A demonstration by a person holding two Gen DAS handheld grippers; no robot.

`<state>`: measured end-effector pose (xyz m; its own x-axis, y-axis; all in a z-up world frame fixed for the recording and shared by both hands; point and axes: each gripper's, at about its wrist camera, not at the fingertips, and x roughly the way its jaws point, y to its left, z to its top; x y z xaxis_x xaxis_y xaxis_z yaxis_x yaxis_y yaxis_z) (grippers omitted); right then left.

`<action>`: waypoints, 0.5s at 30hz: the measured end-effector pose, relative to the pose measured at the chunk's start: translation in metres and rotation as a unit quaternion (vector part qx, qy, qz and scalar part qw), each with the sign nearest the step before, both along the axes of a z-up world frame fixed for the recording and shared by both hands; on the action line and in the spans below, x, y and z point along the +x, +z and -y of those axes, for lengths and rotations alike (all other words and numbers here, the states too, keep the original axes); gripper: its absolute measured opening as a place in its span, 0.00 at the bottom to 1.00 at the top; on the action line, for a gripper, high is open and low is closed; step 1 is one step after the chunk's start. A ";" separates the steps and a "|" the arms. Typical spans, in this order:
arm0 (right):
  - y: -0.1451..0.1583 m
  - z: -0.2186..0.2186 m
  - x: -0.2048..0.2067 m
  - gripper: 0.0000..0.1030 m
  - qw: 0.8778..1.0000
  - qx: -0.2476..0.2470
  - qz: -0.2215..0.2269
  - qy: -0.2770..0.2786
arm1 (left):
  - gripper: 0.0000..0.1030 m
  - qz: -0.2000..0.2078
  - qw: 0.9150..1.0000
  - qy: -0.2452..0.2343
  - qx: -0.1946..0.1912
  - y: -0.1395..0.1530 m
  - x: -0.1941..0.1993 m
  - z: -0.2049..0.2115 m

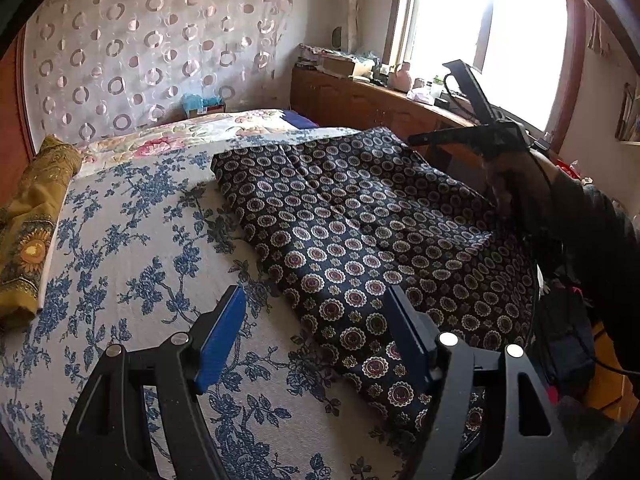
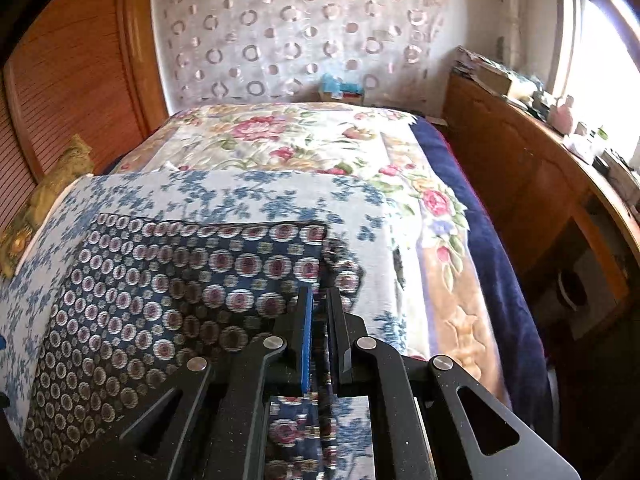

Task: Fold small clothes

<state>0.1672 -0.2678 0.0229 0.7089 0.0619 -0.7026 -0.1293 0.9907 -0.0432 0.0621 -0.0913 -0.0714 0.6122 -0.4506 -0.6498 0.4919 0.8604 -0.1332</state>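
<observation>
**Right gripper pinching garment edge**

Right gripper point(image 2: 320, 312) clamped on dark medallion-print garment point(image 2: 168, 280), lifting its right edge off blue-floral bedspread point(image 2: 240, 188). Left gripper point(image 1: 316, 328) wide apart, empty, above garment's near-left edge; bare bedspread leftward.

Right tool point(image 2: 320, 300): blue-padded jaws closed on a fold of dark patterned cloth point(image 2: 168, 280), fabric pinched between the pads. The cloth, navy with rows of round medallions, spreads left and down from the grip over a white bedcover with blue flowers point(image 2: 248, 192). Beyond it lies a floral blanket point(image 2: 280, 132) with pink roses, a dark blue edge along its right side. Mustard fabric point(image 2: 48, 192) sits at the bed's left edge. Curtain with ring pattern point(image 2: 300, 32) behind. Wooden cabinet point(image 2: 500, 152) on the right, its top cluttered under a bright window.
</observation>
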 end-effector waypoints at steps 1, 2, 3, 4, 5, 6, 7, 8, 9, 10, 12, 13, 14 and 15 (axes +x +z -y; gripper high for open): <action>0.000 0.000 -0.002 0.07 1.000 -0.001 0.002 -0.002 | 0.70 -0.002 1.000 -0.001 0.001 -0.001 0.000 0.001; 0.000 -0.001 -0.003 0.07 1.000 0.004 0.002 0.002 | 0.70 -0.004 1.000 -0.001 0.004 -0.003 0.000 0.002; 0.000 -0.002 -0.006 0.09 1.000 0.009 0.000 0.006 | 0.70 -0.006 1.000 -0.001 0.007 -0.005 0.001 0.002; 0.000 -0.002 -0.009 0.14 1.000 0.010 0.001 0.009 | 0.70 -0.009 1.000 0.000 0.009 -0.007 0.001 0.003; 0.001 -0.002 -0.011 0.26 1.000 0.010 0.004 0.013 | 0.70 -0.013 1.000 0.000 0.010 -0.010 0.002 0.003; -0.001 -0.003 -0.011 0.35 1.000 0.013 0.005 0.021 | 0.70 -0.015 1.000 0.000 0.010 -0.011 0.002 0.004; -0.003 -0.006 -0.012 0.36 0.999 0.017 0.001 0.032 | 0.70 -0.018 1.000 0.000 0.011 -0.012 0.002 0.005; -0.004 -0.008 -0.012 0.36 0.999 0.013 -0.005 0.037 | 0.70 -0.021 1.000 0.000 0.011 -0.014 0.002 0.006; -0.006 -0.008 -0.010 0.36 0.999 0.004 -0.009 0.037 | 0.70 -0.023 1.000 -0.001 0.012 -0.015 0.002 0.006; -0.007 -0.008 -0.009 0.36 0.999 -0.004 -0.013 0.036 | 0.70 -0.023 1.000 -0.001 0.014 -0.016 0.002 0.007; -0.009 -0.005 -0.005 0.36 0.999 -0.004 -0.024 0.038 | 0.70 -0.024 1.000 -0.002 0.016 -0.017 0.001 0.007; -0.012 -0.003 -0.002 0.36 0.999 -0.001 -0.031 0.039 | 0.70 -0.024 1.000 -0.002 0.016 -0.017 0.001 0.008; -0.013 -0.001 0.001 0.35 0.999 0.001 -0.034 0.038 | 0.70 -0.025 1.000 -0.003 0.016 -0.017 0.001 0.008; -0.014 0.002 0.004 0.23 0.998 0.007 -0.037 0.040 | 0.70 -0.026 0.999 -0.003 0.017 -0.018 0.001 0.008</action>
